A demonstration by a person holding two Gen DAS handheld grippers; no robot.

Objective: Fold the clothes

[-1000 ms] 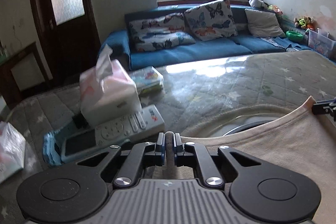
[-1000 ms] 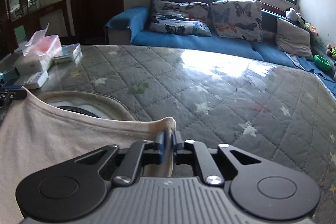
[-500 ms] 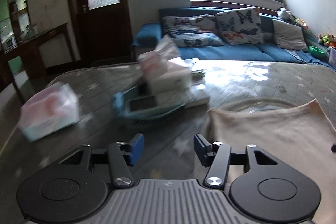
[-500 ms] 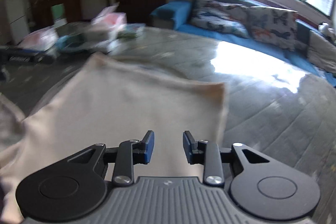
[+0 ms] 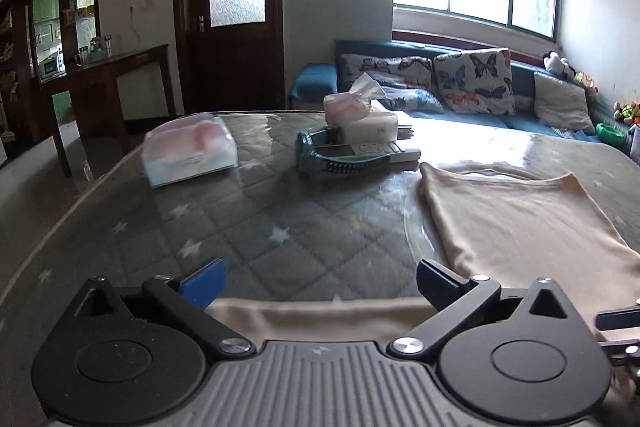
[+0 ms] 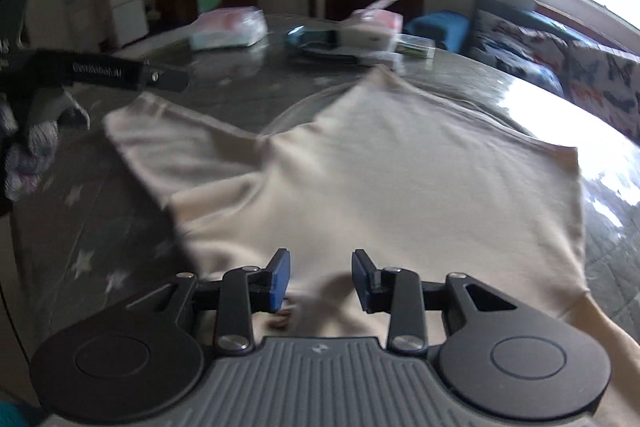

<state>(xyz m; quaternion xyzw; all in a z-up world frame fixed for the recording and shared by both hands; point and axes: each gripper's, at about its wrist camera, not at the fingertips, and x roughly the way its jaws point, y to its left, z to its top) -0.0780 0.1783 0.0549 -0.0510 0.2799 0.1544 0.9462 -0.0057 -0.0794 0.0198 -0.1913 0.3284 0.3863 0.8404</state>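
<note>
A beige T-shirt (image 6: 400,167) lies spread flat on the grey star-quilted table (image 5: 248,227), one short sleeve (image 6: 168,143) sticking out to the left. My right gripper (image 6: 320,277) is open just above the shirt's near part, holding nothing. In the left wrist view the same T-shirt (image 5: 520,219) lies to the right, and its sleeve edge (image 5: 320,311) runs under my open left gripper (image 5: 320,277). The other gripper (image 6: 100,73) shows at the far left of the right wrist view, held in a gloved hand (image 6: 36,135).
At the table's far side sit a tissue box (image 5: 368,119), a blue-cased remote (image 5: 340,155) and a wrapped tissue pack (image 5: 188,151). A blue sofa with butterfly cushions (image 5: 472,83) stands behind. A dark door (image 5: 236,7) and sideboard are further back.
Both grippers opened and let go of the shirt's hem corners, then pulled back toward the near side. The shirt now lies flat on the table.
</note>
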